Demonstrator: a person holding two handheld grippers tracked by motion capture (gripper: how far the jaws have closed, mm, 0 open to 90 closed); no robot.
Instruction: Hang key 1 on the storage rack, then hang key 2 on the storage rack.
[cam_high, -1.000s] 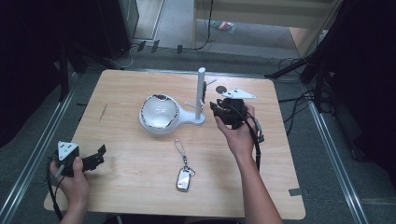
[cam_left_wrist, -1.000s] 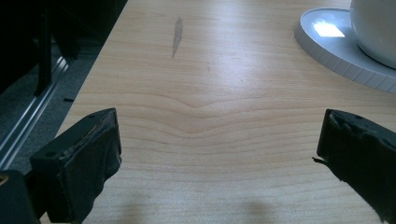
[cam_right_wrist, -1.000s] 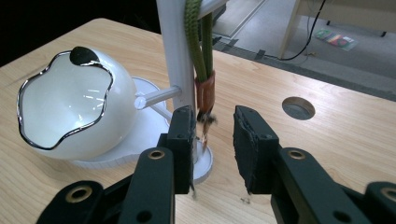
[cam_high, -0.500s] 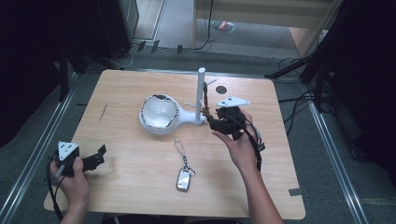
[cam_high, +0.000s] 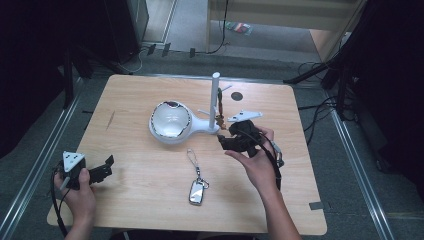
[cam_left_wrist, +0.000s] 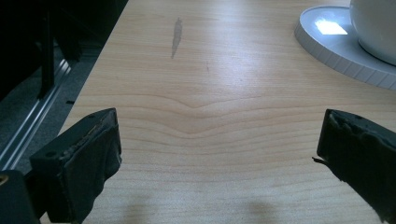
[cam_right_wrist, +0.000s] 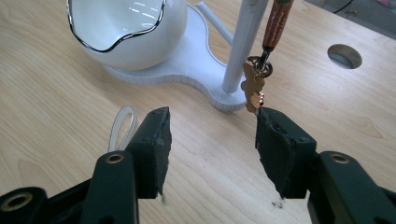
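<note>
A white stand (cam_high: 200, 127) carries a white bowl (cam_high: 170, 121) and an upright post (cam_high: 215, 100) with pegs. A brown-strapped keychain (cam_high: 220, 112) with a gold charm (cam_right_wrist: 254, 86) hangs beside the post (cam_right_wrist: 243, 42). My right gripper (cam_high: 223, 141) sits just in front of the post's foot. Its jaws have just been opening, and my right gripper (cam_right_wrist: 212, 140) has only bare table between them, with the charm just beyond the right jaw's tip. A key fob (cam_high: 197, 192) with a white loop (cam_right_wrist: 122, 126) lies on the table. My left gripper (cam_high: 106, 167) rests open at the front left.
The wooden table (cam_high: 130, 200) has a round hole (cam_high: 236, 96) behind the stand. In the left gripper view, the stand's base (cam_left_wrist: 341, 46) lies far ahead at the right, and the table's left edge drops to a metal rail (cam_left_wrist: 32, 126).
My right gripper has drawn back from the post toward the table's front and its jaws stand wider. The keychain stays hanging by the post. The left gripper has not moved.
</note>
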